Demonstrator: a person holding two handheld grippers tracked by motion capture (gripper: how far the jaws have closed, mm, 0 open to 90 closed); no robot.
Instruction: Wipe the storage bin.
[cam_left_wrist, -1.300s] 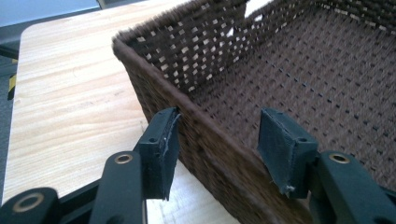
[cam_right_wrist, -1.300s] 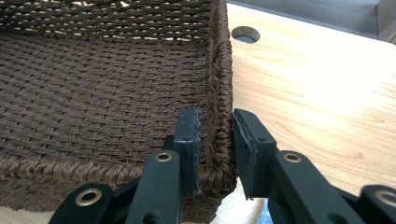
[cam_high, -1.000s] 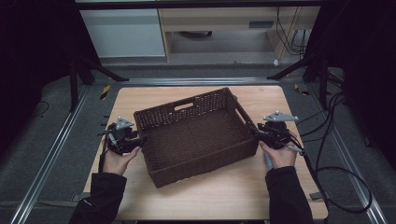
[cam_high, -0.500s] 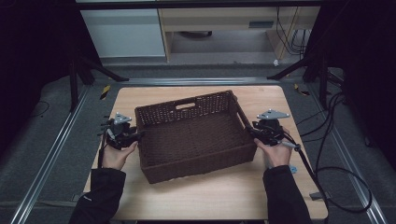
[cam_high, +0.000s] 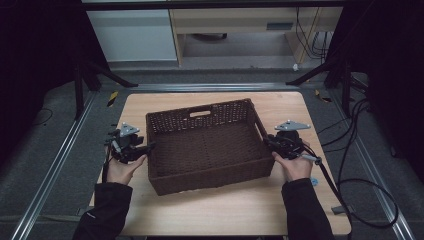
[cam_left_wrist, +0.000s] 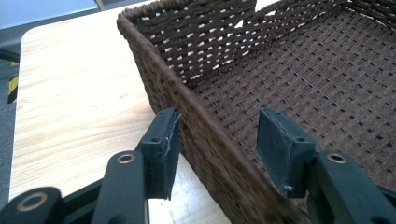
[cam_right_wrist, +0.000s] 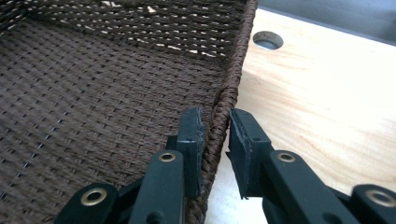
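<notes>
A dark brown woven basket (cam_high: 205, 176), with nothing in it, sits square on the wooden table (cam_high: 225, 210). My left gripper (cam_high: 149, 146) straddles its left wall (cam_left_wrist: 154, 70). In the left gripper view, the left gripper (cam_left_wrist: 219, 140) has just been opening: the outer pad (cam_left_wrist: 163, 140) rests by the wall, and the inner pad (cam_left_wrist: 280, 144) stands well off it. My right gripper (cam_high: 267, 140) is at the basket's right rim (cam_right_wrist: 245, 42). In the right gripper view, the right gripper (cam_right_wrist: 217, 135) has just been closing, and both pads now press on the braided rim.
A round hole (cam_right_wrist: 267, 40) is cut in the tabletop just beyond the basket's right corner. Metal rails (cam_high: 55, 170) run along both sides of the table. Cables (cam_high: 360, 165) lie on the floor at the right. A low cabinet (cam_high: 135, 35) stands behind the table.
The basket has turned from a skewed lie to square with the table's edges. Both hands shifted with it. The left jaws stand wider apart than before.
</notes>
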